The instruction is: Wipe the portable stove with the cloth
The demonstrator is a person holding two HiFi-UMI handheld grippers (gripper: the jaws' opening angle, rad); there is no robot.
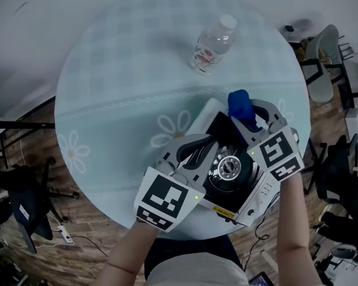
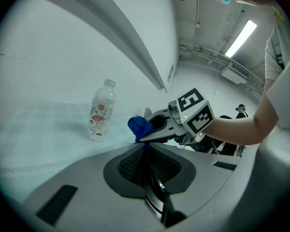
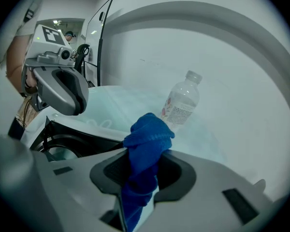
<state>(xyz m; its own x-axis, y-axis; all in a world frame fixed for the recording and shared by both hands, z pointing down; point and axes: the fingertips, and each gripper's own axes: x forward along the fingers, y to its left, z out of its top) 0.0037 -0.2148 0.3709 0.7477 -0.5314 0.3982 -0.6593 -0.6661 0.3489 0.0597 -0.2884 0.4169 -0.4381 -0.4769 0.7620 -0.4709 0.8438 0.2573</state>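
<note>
On the far left, off the table's rim, I see wood-plank floor (image 1: pixel 83 243) with a white power strip (image 1: pixel 61 234) and dark stands, so there is little room out there. The round table (image 1: pixel 119 88) is another matter: its whole left half is bare, a smooth pale blue-green top with a faint check and white daisy prints.

The left gripper (image 1: pixel 210 140) lies across the left part of the portable stove (image 1: pixel 250 195), with its marker cube at the near rim. In the left gripper view, the left gripper (image 2: pixel 146 158) has its ribbed dark pads drawn together. A thin curved grey strip shows in the slit, and I cannot tell what it is.

Far across the table stands a clear plastic bottle (image 1: pixel 213 45) with a white cap and a flowered label. It is well apart from everything, with open top around it.

The stove is a white box with a black top and a round metal burner (image 1: pixel 230 167). It sits hard against the table's near-right rim, its front corner at or over the edge.

The right gripper (image 1: pixel 248 119) is clamped on the cloth (image 1: pixel 238 103). It is a blue, nubbly wad that bulges out past the jaws at the stove's far side. I cannot tell whether it touches the stove.

Right of the table, chairs (image 1: pixel 322 64) crowd in close.
</note>
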